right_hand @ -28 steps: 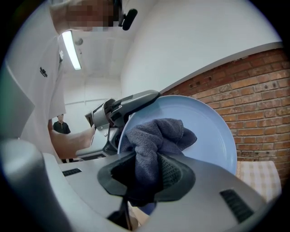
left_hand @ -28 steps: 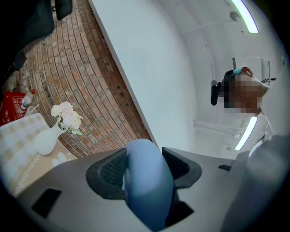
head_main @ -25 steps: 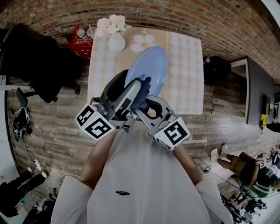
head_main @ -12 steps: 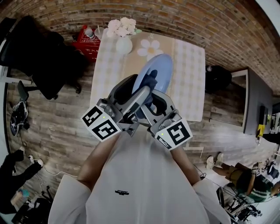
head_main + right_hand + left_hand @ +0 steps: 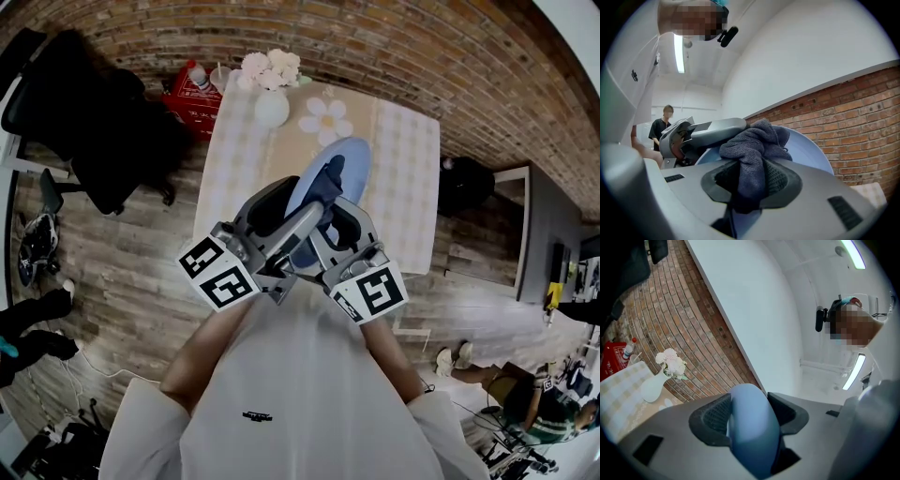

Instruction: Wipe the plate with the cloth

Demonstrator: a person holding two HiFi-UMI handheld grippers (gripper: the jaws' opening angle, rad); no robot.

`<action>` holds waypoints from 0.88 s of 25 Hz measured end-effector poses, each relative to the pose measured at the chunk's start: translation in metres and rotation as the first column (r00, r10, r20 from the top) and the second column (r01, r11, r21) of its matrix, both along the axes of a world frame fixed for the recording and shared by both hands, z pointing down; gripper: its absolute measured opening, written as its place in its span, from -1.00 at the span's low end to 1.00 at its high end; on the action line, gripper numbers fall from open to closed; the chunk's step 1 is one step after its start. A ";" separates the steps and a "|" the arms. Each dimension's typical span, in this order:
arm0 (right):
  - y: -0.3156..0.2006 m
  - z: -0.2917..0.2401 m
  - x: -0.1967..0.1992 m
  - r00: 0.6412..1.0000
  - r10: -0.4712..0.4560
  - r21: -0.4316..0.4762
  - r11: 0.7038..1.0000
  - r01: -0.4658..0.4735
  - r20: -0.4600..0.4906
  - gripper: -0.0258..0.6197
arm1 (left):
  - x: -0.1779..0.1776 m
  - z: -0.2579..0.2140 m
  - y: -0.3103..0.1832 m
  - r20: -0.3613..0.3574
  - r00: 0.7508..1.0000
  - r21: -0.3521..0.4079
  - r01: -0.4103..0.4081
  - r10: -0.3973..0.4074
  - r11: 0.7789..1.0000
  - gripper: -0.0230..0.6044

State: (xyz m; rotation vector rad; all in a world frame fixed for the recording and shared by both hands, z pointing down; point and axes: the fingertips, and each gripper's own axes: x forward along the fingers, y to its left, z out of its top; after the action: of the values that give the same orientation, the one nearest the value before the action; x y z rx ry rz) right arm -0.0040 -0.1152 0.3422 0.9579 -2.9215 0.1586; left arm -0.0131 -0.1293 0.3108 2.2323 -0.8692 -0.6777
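Gripping the rim of the light blue plate (image 5: 752,427), the left gripper (image 5: 749,414) has its jaws closed tight on that edge. The right gripper (image 5: 751,180) has its jaws clamped on a dark blue cloth (image 5: 757,140), which bunches out past them and touches the plate's face. The plate is held tilted, raised off the checked table (image 5: 405,178), over its near edge. A white vase (image 5: 272,108) with pale flowers (image 5: 270,66) stands at the table's far left corner.
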 end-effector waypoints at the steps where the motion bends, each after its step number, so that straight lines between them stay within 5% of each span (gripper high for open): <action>1: -0.002 0.000 0.000 1.000 0.003 0.000 1.000 -0.003 0.003 -0.57 | 0.000 0.000 0.000 0.002 1.000 -0.002 0.001 -0.001 1.000 -0.14; 22: -0.047 0.029 0.055 0.988 0.133 -0.126 0.984 -0.123 0.074 -0.57 | 0.010 -0.004 0.012 0.035 0.998 0.018 -0.047 0.047 0.999 -0.14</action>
State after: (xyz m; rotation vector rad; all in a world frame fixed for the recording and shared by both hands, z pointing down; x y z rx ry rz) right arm 0.0506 -0.1622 0.3712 1.1463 -2.8823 0.3869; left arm -0.0028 -0.1172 0.3069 2.2803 -0.8278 -0.6297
